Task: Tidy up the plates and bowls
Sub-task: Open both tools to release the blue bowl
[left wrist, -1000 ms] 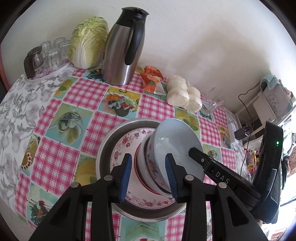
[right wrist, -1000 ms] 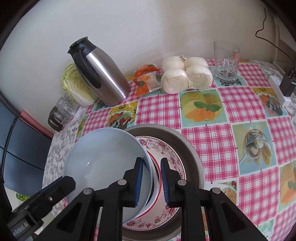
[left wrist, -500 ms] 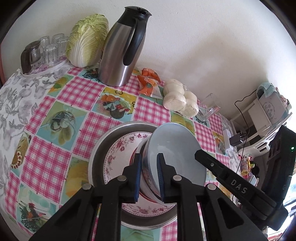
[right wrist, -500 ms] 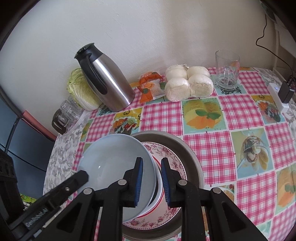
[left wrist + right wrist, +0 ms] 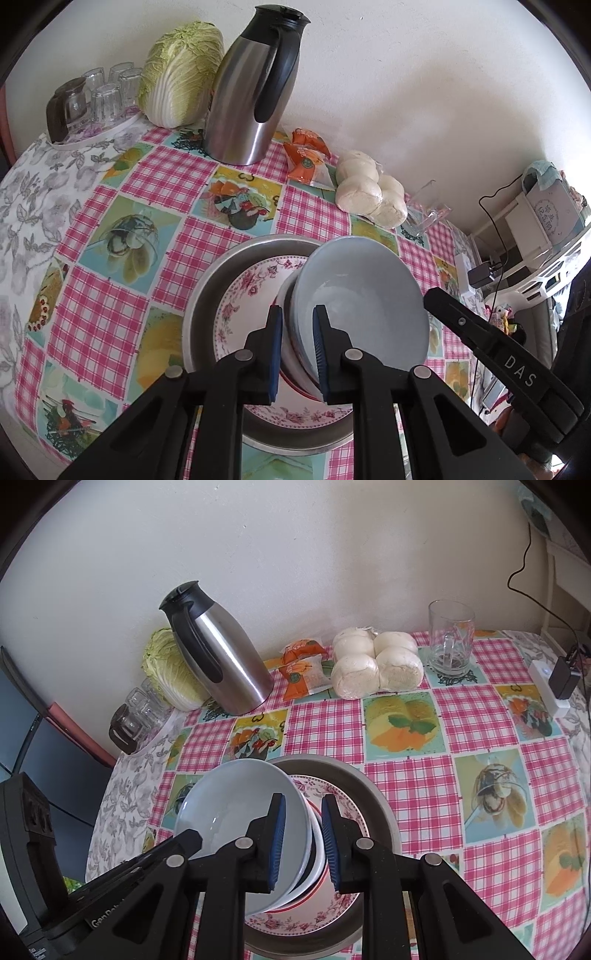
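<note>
A pale blue bowl is nested in white red-rimmed bowls, lifted above a floral plate that lies in a metal basin. My left gripper is shut on the stack's near rim. My right gripper is shut on the opposite rim, one pad inside the blue bowl. The floral plate and basin also show in the right wrist view.
A steel thermos jug, cabbage, glasses on a tray, snack packets, bagged buns and a glass mug stand along the wall. A power strip with charger lies at the right table edge.
My left gripper closed from open onto the bowl stack's rim. Both grippers then rose with the stack, tilting it up off the floral plate.
</note>
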Motion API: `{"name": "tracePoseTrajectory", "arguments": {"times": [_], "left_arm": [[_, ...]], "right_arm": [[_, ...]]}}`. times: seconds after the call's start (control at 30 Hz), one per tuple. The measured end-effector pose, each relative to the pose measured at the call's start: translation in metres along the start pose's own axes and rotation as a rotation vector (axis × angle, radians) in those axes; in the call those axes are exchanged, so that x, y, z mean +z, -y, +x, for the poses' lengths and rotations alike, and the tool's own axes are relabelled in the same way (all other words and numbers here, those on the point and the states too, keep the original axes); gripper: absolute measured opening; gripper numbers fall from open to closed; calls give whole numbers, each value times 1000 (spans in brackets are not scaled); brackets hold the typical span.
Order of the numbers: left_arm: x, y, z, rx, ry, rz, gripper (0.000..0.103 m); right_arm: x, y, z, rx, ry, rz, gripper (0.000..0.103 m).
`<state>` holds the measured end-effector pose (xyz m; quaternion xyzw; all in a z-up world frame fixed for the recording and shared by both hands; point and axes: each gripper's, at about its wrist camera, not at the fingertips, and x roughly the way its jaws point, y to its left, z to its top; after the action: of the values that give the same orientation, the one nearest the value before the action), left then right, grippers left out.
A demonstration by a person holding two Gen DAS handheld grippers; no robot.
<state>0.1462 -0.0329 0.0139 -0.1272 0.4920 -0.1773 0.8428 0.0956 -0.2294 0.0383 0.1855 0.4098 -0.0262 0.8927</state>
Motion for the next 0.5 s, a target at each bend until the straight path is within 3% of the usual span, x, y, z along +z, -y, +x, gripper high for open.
{"name": "tracePoseTrajectory", "arguments": {"times": [0.07,0.1,0.2,0.3,0.37,0.43,0.5], "left_arm": [[1,-1,-4,9,7,-6,17],[1,-2,-6,12,8,-10,21],[2,-7,-9,27,15,-31,45],[2,-11,-11,50,13,-48,51],[2,-14,-12,61,12,-57,57],[2,-17,-13,72,15,-64,73],[2,-20,-14,84,21,-71,75]], "right_arm": [[0,2,-2,-13,4,9,27],[1,3,-2,-18,4,9,37],[0,4,-3,-45,3,2,57],[0,5,-4,-59,7,7,72],[0,5,-5,-68,9,3,75],[-1,4,-5,-72,4,-2,76],[-2,4,-5,-75,3,-1,81]]}}
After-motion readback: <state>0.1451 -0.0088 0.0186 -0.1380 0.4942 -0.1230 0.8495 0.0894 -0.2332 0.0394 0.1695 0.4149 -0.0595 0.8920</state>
